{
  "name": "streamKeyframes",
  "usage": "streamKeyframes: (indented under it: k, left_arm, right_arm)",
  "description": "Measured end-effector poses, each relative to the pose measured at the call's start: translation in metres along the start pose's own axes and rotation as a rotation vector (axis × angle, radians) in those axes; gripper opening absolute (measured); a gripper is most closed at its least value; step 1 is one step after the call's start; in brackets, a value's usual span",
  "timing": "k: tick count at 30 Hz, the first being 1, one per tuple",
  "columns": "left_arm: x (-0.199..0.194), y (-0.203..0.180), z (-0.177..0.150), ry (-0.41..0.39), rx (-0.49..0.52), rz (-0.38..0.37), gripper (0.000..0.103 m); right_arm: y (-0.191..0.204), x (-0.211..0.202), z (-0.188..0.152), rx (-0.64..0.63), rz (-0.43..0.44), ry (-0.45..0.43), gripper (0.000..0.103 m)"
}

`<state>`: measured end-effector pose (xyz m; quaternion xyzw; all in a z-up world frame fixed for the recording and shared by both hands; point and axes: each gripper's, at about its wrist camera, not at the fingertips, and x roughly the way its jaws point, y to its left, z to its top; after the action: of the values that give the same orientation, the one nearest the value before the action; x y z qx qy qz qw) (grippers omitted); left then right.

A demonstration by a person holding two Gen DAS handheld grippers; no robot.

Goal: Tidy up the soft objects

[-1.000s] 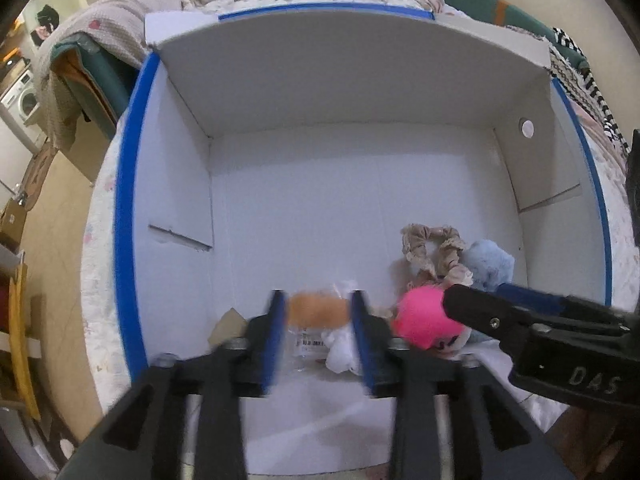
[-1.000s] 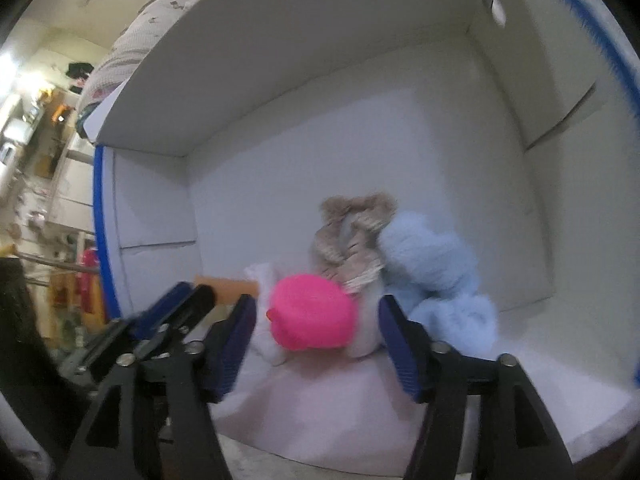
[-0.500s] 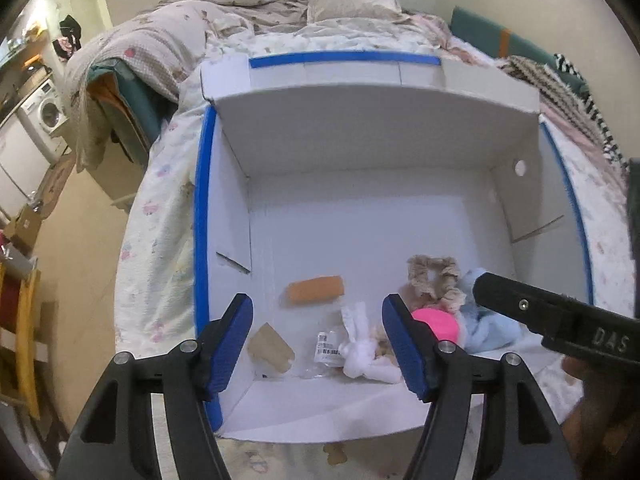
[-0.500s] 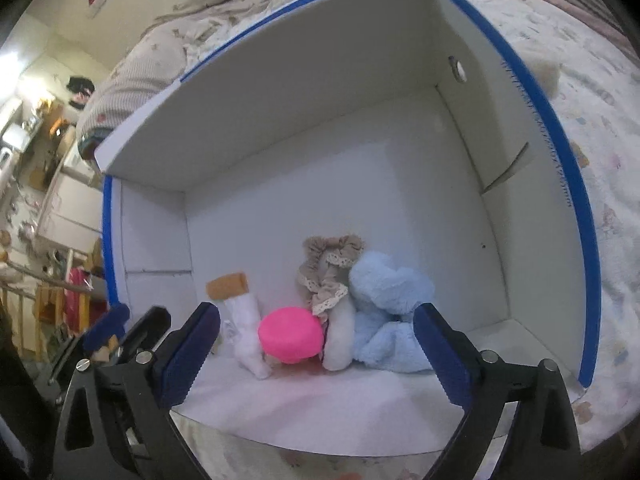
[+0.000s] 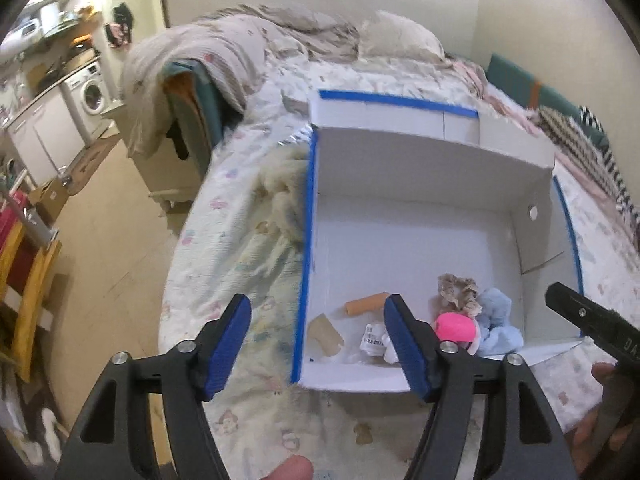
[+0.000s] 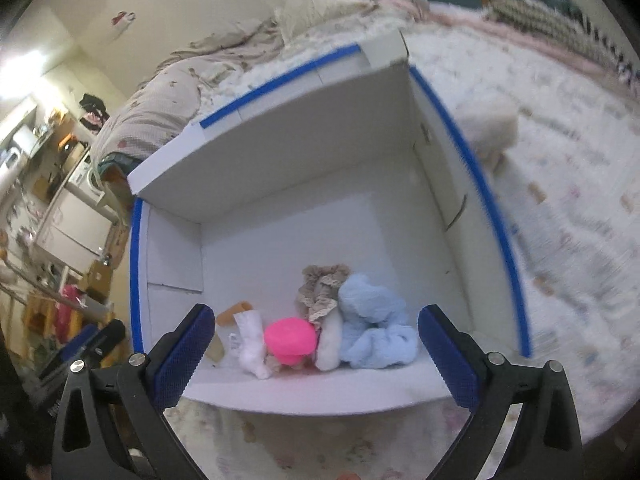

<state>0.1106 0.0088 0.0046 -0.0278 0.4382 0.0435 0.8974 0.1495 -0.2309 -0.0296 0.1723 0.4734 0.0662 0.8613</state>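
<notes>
inside the white box [image 6: 304, 208] on the bed [image 5: 240, 248], along its near wall, a pink toy [image 6: 290, 338], a blue plush [image 6: 372, 324] and an orange roll [image 5: 366, 304] are seen, while the left gripper [image 5: 318, 350], just opened wider, and the right gripper [image 6: 316, 356] are held released and empty.

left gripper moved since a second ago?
Yes. The left gripper has pulled up and back from the white cardboard box, jaws just opening, nothing between them.

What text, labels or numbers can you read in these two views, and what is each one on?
"DA": white letters on the right gripper body at the left wrist view's edge, cut off there.
Small white tag in the white box: dark print, too small to read.
Right wrist view: no readable text.
</notes>
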Motion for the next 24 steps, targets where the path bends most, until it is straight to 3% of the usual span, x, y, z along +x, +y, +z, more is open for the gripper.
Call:
streamKeyframes:
  k: [4,9,14,19,24]
  left_arm:
    - [-0.027,0.008,-0.011,-0.065,-0.025,-0.015,0.084]
    - [-0.053,0.005,-0.026,-0.129,0.015,-0.041,0.096]
    - [-0.064,0.006,-0.044,-0.132,-0.011,-0.097,0.097]
    - [-0.060,-0.004,-0.055,-0.137,0.043,-0.072,0.097]
    - [-0.039,-0.006,-0.056,-0.102,0.061,-0.021,0.097]
  right_arm:
    - [0.005,-0.022,-0.011,-0.052,-0.011,-0.068,0.103]
    - [0.017,-0.053,-0.025,-0.137,-0.026,-0.152,0.103]
    - [0.021,-0.071,-0.047,-0.175,-0.059,-0.193,0.103]
    - [0.023,-0.072,-0.065,-0.193,-0.068,-0.191,0.103]
    - [0.028,-0.057,-0.067,-0.252,-0.138,-0.198,0.103]
